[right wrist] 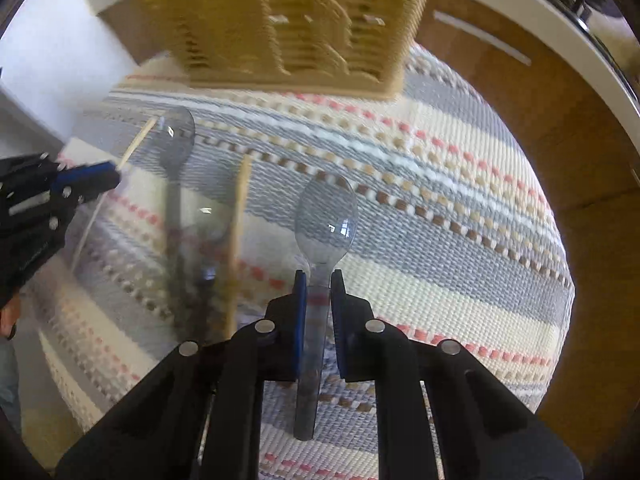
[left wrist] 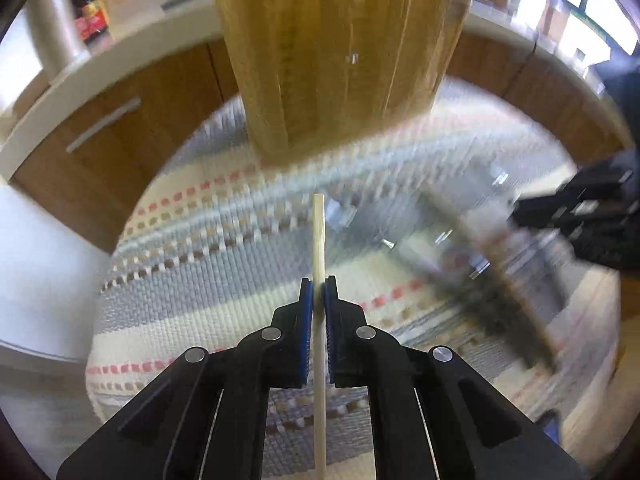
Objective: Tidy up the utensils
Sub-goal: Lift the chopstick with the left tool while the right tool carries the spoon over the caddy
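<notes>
left gripper [left wrist: 319,292]: blue pads clenched on a wooden chopstick [left wrist: 319,240], which runs straight up between the jaws and ends past the tips.
right gripper [right wrist: 319,284]: blue pads pressed on the handle of a clear plastic spoon [right wrist: 326,216]; bowl just beyond the tips, handle trailing back between the fingers.
woven basket [right wrist: 288,20]: tan, slatted, at the far edge of the mat, blurred in both views; stick ends show at its rim in the left wrist view.
striped mat [right wrist: 440,200]: woven in grey, cream, pink and brown, under everything.
loose utensils: second clear spoon [right wrist: 176,140] and another chopstick [right wrist: 238,240] to the left, blurred.
cabinet [right wrist: 540,100]: wooden fronts, white counter edge, beyond the mat.
</notes>
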Tool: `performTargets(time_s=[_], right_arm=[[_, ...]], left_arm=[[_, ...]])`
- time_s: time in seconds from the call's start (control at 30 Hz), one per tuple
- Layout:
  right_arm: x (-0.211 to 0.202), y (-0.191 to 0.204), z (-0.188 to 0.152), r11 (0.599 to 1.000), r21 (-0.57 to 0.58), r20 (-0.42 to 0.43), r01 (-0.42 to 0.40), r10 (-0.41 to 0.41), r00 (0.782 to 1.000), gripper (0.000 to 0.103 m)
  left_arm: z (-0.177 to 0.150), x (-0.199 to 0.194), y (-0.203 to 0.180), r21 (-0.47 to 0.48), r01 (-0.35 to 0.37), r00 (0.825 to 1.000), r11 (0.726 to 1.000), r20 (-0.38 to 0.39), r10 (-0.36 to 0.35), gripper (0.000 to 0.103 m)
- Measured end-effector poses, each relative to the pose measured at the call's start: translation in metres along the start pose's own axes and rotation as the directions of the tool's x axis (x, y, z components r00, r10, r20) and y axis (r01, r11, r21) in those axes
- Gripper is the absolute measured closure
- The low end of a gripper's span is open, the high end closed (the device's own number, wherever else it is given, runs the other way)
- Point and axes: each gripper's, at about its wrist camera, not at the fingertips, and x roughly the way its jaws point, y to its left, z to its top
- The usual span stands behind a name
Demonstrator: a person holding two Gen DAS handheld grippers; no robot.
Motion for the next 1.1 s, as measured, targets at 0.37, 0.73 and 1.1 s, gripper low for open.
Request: performTargets(time_s=[0.37,0.73,1.1], right_arm=[[-0.113,-0.002,0.021,0.987,-0.041,0.384,-0.152,0.156,0.910,0.093],[-0.176,-0.003,0.058,0.992,-0.010,0.735,-0.127,0.093,0.671,0.093],[-0.163,-0.020,0.095,0.993,0.119,0.858,-0.015,-0.095,0.505,0.093]], left_arm=[[0.038,-0.126,0.004,-0.069,0.130,0.876,0.989,0.476,-0.082,0.099],[0.086,-0.158,0.006,-0.094,0.158,0.614,0.983,0.789,-0.023,0.099],[0.106,-0.135,0.022,-0.191,0.136,0.476,0.972,0.873,0.104,0.099]])
